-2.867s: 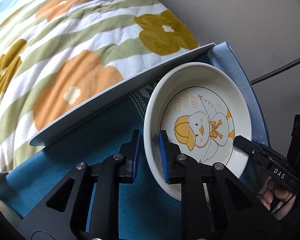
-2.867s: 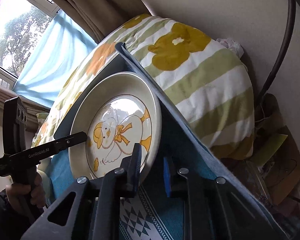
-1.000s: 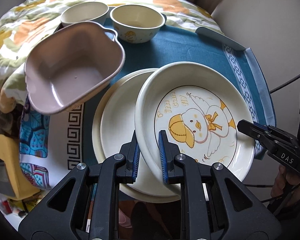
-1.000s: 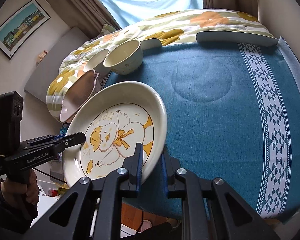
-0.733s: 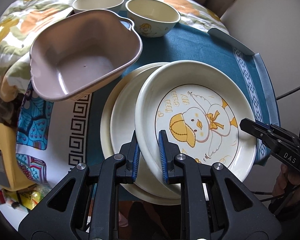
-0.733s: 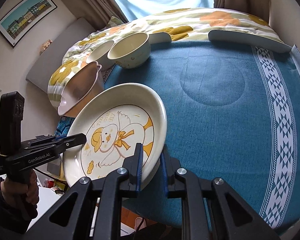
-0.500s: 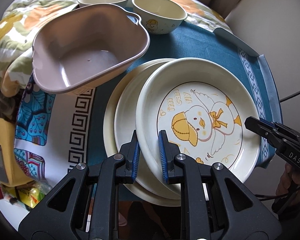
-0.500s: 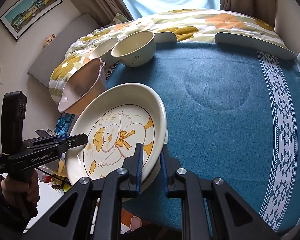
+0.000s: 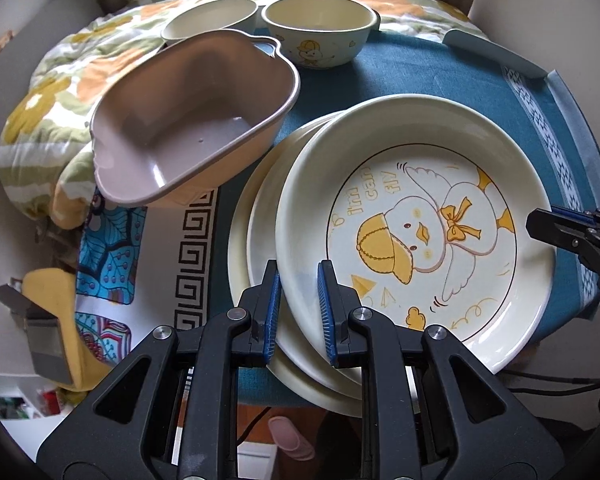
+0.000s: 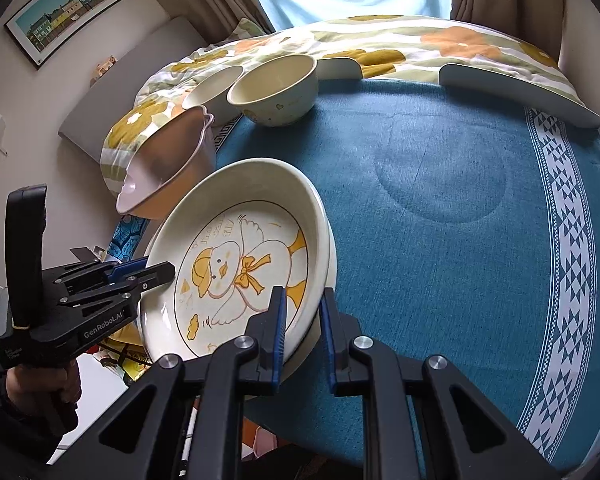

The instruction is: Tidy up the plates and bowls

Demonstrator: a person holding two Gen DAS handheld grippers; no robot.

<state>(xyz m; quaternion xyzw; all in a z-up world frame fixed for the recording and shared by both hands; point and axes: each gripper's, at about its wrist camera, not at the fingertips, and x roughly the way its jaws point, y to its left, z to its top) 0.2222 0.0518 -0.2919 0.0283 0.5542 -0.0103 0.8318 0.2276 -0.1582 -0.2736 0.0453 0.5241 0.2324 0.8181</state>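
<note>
Left wrist view: left hand-held gripper (image 9: 298, 312) clamps the near rim of the duck plate (image 9: 416, 224); right hand-held gripper (image 10: 302, 332) pinches its opposite rim. Plate sits over a plain plate (image 9: 252, 248) on the blue-clothed desk (image 10: 440, 184). Beyond: pink dish (image 9: 192, 120), two cream bowls (image 9: 320, 32).

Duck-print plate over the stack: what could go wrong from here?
1. The cream duck-print plate sits off-centre over the plain cream plates; released now, it may slide.
2. That stack overhangs the blue tablecloth's near edge and could tip.
3. The tilted pink plastic bowl is close enough to bump.
</note>
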